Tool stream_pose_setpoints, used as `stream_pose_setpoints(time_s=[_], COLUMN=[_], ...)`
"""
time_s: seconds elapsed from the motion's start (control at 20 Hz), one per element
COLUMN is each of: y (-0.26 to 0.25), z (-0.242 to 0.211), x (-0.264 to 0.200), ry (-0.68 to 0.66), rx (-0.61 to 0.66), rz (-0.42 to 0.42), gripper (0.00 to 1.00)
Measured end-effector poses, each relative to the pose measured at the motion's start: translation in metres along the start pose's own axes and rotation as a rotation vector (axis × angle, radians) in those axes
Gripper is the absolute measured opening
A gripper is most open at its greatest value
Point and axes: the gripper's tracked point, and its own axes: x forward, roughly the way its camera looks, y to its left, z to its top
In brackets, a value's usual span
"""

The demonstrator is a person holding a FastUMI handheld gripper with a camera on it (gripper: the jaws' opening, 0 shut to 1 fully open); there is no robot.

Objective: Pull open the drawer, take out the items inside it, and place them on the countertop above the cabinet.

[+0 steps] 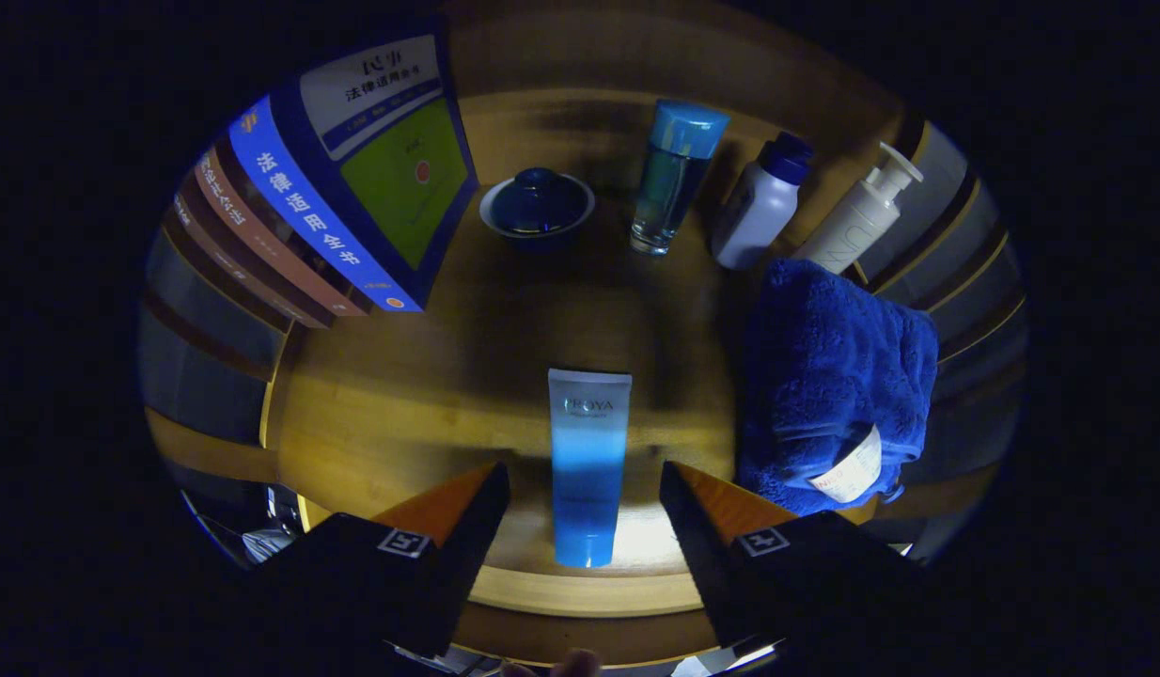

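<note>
A blue and white tube (587, 465) lies flat on the wooden countertop (420, 414), its cap end toward me. My gripper (585, 494) is open, one finger on each side of the tube with a gap between each finger and the tube. A folded blue towel (829, 381) with a white label lies on the wood just right of the tube, ahead of the right finger.
Several books (345, 197) stand leaning at the back left. At the back are a small blue lidded bowl (537, 207), a clear bottle with a blue cap (674, 174), a white bottle with a dark cap (763, 202) and a white pump bottle (857, 216).
</note>
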Motion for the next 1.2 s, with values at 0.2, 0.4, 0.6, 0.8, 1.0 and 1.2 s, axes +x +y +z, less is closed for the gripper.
stream_pose_setpoints(time_s=[0.2,0.4,0.6,0.8,1.0,1.2], y=[0.008,0.01,0.013,0.019,0.013,0.009], z=[0.003,0.004,-0.008,-0.029,-0.062,-0.114], x=[-0.02,-0.051,-0.086,-0.114,-0.149,-0.185], ry=[-0.092,-0.27,-0.469,-0.689,-0.907,-1.079], rx=[0.026,0.036,0.018,0.069,0.085,0.088], rz=[0.012,-0.02,-0.08,-0.093,-0.113,-0.112], gripper=[1.0,1.0,1.0,1.0,1.0,1.0])
